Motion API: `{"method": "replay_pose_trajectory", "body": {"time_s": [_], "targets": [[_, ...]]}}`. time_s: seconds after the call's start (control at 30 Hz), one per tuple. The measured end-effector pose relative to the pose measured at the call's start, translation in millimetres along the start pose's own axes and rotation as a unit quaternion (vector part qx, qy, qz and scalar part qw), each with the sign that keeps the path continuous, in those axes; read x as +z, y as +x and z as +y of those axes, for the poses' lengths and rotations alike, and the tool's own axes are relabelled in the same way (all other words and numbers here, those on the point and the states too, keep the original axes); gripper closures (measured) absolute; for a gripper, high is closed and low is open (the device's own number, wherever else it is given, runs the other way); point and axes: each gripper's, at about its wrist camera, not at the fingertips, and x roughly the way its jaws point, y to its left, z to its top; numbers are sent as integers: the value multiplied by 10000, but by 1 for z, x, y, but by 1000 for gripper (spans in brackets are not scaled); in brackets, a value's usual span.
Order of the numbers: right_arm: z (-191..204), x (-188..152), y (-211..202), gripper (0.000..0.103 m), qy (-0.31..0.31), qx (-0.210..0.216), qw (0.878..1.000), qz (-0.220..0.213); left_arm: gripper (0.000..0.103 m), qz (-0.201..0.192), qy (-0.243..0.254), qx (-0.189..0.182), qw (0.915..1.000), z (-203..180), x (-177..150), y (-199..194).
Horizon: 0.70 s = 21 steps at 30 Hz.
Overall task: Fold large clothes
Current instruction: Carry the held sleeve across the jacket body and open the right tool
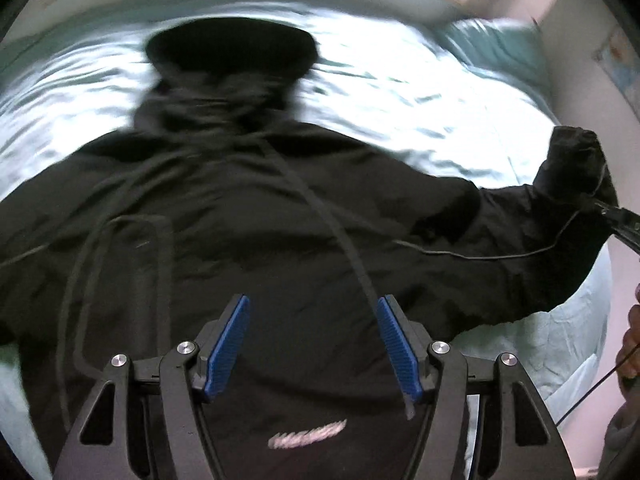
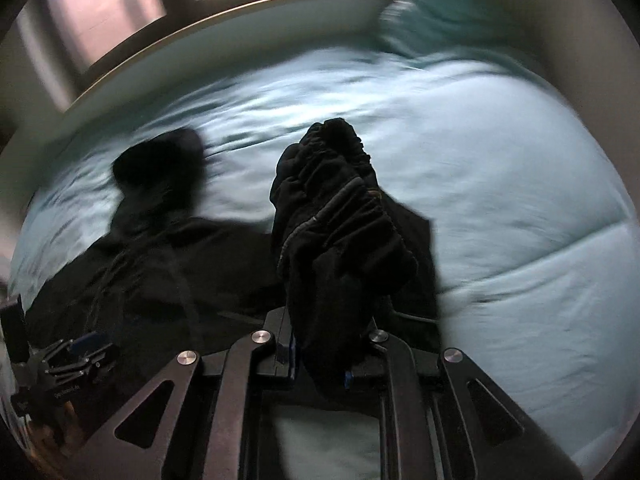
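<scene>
Left wrist view, garment: a black hooded jacket (image 1: 280, 208) lies spread on the bed (image 1: 420, 92), which has a pale blue cover. Its hood is at 12 o'clock, its body fills the middle, and a white logo is near 6 o'clock.
Left wrist view, left tongs (image 1: 314, 344): spread, blue pads apart, nothing between them. They hang above the lower body of the jacket; a black cord passes just beside the right pad.
Left wrist view, sleeve: one sleeve (image 1: 520, 216) stretches toward 3 o'clock and is lifted at its cuff, where the tip of the right tongs (image 1: 604, 210) meets it.
Left wrist view, person: part of a hand (image 1: 632, 344) at the edge, near 4 o'clock.
Right wrist view, right tongs (image 2: 320, 364): pressed together and pinching the bunched cuff of the sleeve (image 2: 332, 216), which stands up from the pads toward 12 o'clock.
Right wrist view, other things: the hood at 10 o'clock, a pillow (image 2: 432, 16) at 1 o'clock, the left tongs at 8 o'clock.
Step in hand: I judge it is the folding of this sleeve over the body.
Next move: it probably calls for carrying the cuff across to the chest, laying it flat, and only then releasing. The left tongs may need to press the body down, so the jacket does not slide.
</scene>
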Motion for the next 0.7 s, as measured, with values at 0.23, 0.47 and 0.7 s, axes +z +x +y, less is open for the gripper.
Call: {"method": "replay_pose_trajectory", "body": {"time_s": [0.23, 0.47, 0.7], "targets": [[148, -6, 6, 85, -745, 463, 9960, 178, 34, -245, -149, 282, 9992, 75, -37, -61], [289, -23, 27, 86, -1355, 593, 9886, 269, 34, -173, -195, 311, 9992, 150, -60, -93], [399, -43, 85, 86, -1641, 531, 9830, 623, 34, -84, -211, 415, 9989, 219, -70, -109]]}}
